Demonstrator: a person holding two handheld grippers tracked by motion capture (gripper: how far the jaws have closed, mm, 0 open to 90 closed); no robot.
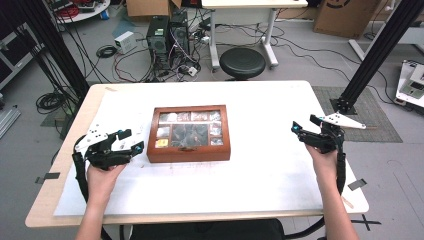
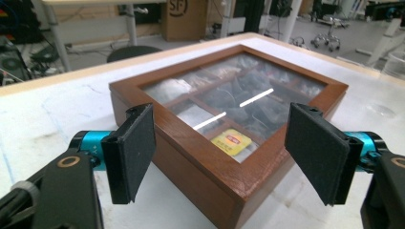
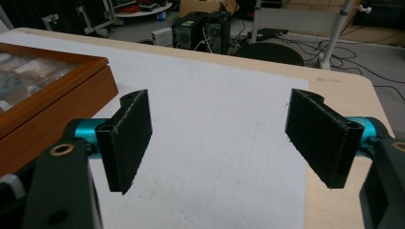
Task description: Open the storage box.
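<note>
A brown wooden box (image 1: 189, 151) with a glass lid lies shut in the middle of the table, its compartments holding tea bags. In the left gripper view the box (image 2: 200, 157) points a near corner between the jaws, and a yellow tea bag (image 2: 232, 141) shows under the glass. My left gripper (image 1: 131, 141) stands open just left of the box, nothing held. My right gripper (image 1: 303, 124) hovers open well to the right of the box, over the white sheet. The right gripper view has the box (image 3: 57, 102) at its left edge, apart from the jaws.
A white sheet (image 1: 260, 170) covers most of the wooden tabletop (image 1: 45, 200). Beyond the far edge stand a black stool (image 1: 242, 62), computer towers (image 1: 167, 35) and loose cables. Black frame posts (image 1: 370, 55) rise at both sides.
</note>
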